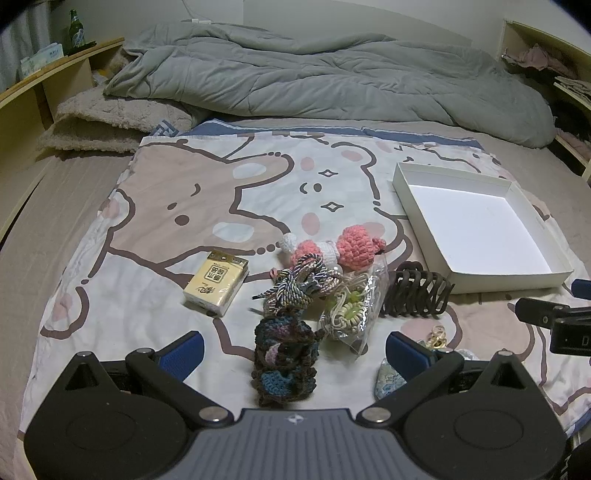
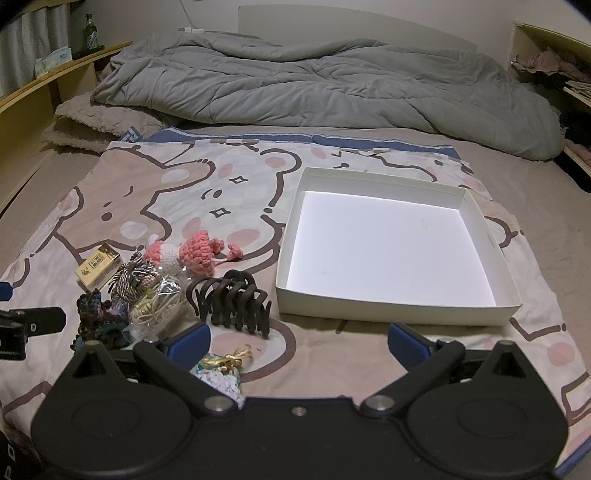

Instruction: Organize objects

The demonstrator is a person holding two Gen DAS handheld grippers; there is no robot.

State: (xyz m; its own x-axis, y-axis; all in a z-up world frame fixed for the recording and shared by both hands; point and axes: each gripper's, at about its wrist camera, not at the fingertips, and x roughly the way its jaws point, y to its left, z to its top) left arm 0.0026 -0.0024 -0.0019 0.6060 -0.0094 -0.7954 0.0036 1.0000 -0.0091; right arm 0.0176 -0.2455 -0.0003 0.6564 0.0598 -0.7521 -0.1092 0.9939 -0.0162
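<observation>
A heap of small objects lies on a cartoon-bear cloth [image 1: 184, 192] on the bed: a dark crochet scrunchie [image 1: 284, 358], a braided cord bundle [image 1: 299, 284], a clear bag of coiled ties [image 1: 351, 310], a pink crochet doll [image 1: 340, 249], a dark claw hair clip [image 1: 417, 291] and a yellow tissue pack [image 1: 218, 282]. An empty white box [image 1: 476, 225] lies to the right. My left gripper [image 1: 295, 349] is open, its fingers either side of the scrunchie. My right gripper [image 2: 299, 343] is open and empty, near the hair clip [image 2: 232, 301] and box [image 2: 391, 243].
A small patterned pouch with a gold clasp [image 2: 221, 365] lies by my right gripper's left finger. A grey duvet [image 1: 314, 77] is piled at the far side of the bed. Wooden shelves [image 1: 48, 81] run along the left, with a green bottle [image 1: 75, 31] on top.
</observation>
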